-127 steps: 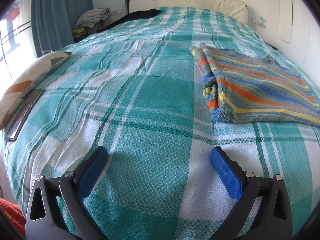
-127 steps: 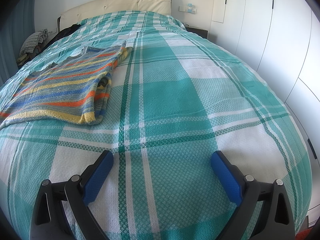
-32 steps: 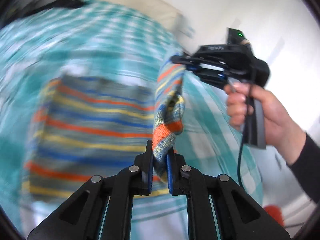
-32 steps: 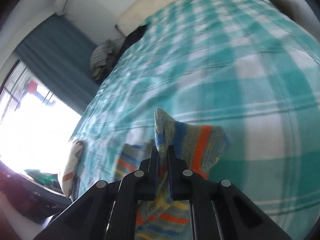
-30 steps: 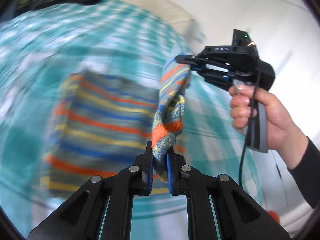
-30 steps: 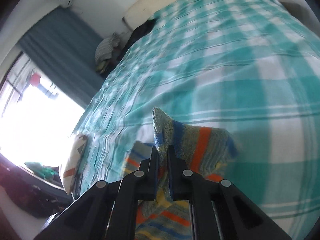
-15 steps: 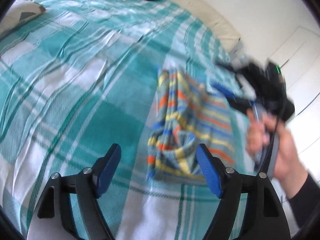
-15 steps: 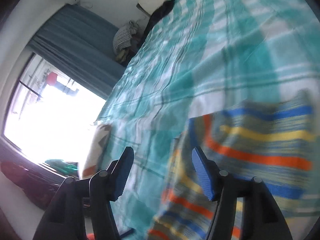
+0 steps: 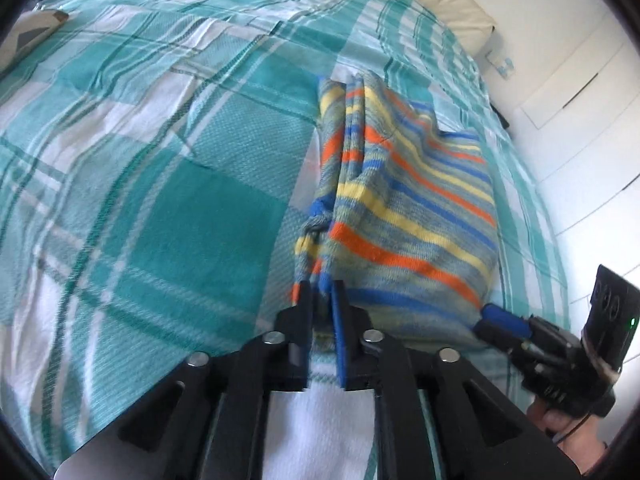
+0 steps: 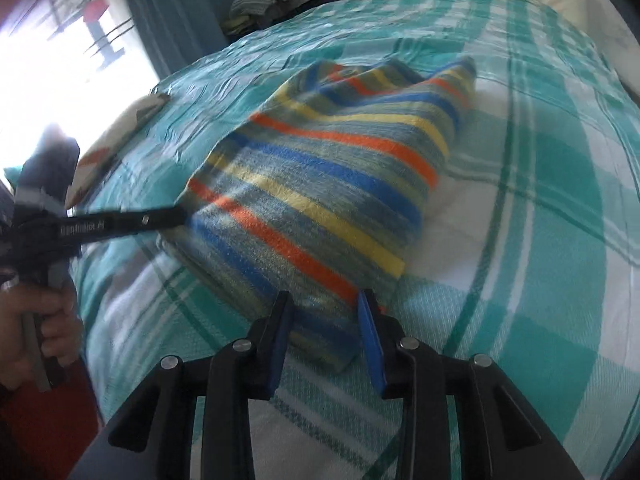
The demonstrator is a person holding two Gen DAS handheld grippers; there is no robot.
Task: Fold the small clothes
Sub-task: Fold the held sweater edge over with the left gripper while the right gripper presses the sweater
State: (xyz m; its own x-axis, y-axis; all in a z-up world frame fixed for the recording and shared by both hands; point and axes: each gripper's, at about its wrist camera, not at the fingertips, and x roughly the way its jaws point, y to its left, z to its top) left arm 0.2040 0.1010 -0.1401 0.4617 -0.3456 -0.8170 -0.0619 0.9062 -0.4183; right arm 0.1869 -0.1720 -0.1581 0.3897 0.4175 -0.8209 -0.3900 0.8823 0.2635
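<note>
Fingers of the left gripper (image 9: 320, 300) stood narrow and were closing on the near left corner of the striped sweater (image 9: 404, 208), with a bunched fold of knit between the blue pads; whether the pads already pressed on it could not be told; fingers of the right gripper (image 10: 326, 316) stood at a moderate gap and were likewise closing, astride the near right corner of the striped sweater (image 10: 332, 184), with no pad visibly touching the cloth. Sweater lay folded into a rough rectangle on the teal plaid bedspread (image 9: 168, 208), its left edge thick with stacked layers and somewhat rumpled.

Judged risks: the left pads might have caught only the top layers of that bunched edge, so that a lift would peel the fold open; the right pads might have pinched the bedspread together with the knit, since the corner lay flat upon it, and so dragged the cover upward; unequal grips at the two corners would have skewed the next fold, because soft knit stretches and sags; a late closure on the right would have let that corner slip free.
</note>
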